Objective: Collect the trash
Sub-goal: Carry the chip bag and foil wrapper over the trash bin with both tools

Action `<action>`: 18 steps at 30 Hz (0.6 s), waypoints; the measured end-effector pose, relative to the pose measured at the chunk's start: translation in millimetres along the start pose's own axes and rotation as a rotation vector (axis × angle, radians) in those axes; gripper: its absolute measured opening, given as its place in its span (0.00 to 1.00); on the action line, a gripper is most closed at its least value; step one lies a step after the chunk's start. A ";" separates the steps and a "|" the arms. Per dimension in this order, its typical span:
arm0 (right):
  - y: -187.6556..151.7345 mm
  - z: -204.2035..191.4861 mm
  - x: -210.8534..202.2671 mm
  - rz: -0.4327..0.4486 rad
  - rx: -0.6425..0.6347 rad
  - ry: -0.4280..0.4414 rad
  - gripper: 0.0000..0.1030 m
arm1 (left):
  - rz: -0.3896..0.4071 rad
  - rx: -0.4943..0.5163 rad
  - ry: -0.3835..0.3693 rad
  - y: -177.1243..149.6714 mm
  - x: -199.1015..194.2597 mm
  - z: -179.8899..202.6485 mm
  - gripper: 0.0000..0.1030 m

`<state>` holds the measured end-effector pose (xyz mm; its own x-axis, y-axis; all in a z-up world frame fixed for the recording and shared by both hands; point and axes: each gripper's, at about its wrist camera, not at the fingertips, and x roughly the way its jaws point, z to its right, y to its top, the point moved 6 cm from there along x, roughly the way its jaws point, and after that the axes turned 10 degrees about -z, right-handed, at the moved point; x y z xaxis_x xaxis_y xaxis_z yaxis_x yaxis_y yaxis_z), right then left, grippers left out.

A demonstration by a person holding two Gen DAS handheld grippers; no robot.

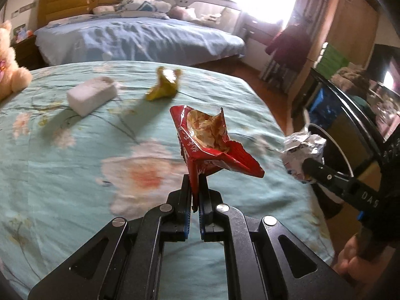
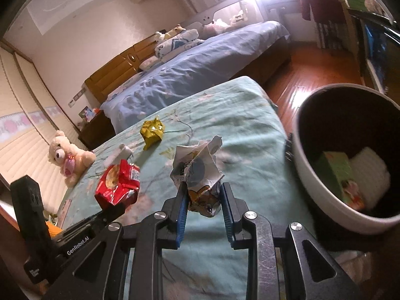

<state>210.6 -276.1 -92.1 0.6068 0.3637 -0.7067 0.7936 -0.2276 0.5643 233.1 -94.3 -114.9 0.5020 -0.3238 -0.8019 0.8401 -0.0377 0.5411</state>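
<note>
My left gripper [image 1: 195, 183] is shut on a torn red snack wrapper [image 1: 212, 140] and holds it above the green floral bedspread [image 1: 75, 150]; the wrapper also shows in the right wrist view [image 2: 117, 185]. My right gripper [image 2: 203, 195] is shut on a crumpled white printed wrapper [image 2: 197, 167], seen silvery at the right in the left wrist view [image 1: 300, 147]. A round trash bin [image 2: 312, 175] stands just right of the bed, holding a green box and white paper. A yellow wrapper [image 1: 165, 85] [image 2: 152, 131] and a white tissue pack [image 1: 91, 95] lie farther on the bed.
A cream teddy bear [image 2: 67, 157] sits at the bed's far left edge. A second bed with blue bedding [image 1: 140, 40] stands beyond. Wooden floor [image 2: 312, 75] and a cabinet lie to the right.
</note>
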 end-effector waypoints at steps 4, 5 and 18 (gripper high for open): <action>-3.1 6.9 -13.8 0.018 0.012 -0.010 0.25 | -0.012 0.037 -0.032 -0.3 2.5 21.2 0.04; -4.7 8.6 -16.9 0.024 0.013 -0.013 0.25 | -0.015 0.045 -0.040 -1.2 3.0 25.6 0.04; -19.3 30.2 -35.4 0.043 0.024 -0.067 0.25 | -0.051 0.137 -0.083 -12.6 9.3 68.8 0.04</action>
<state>175.1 -311.9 -90.8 0.6413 0.2924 -0.7094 0.7671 -0.2635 0.5849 213.1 -161.9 -111.8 0.4359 -0.3951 -0.8086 0.8253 -0.1829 0.5343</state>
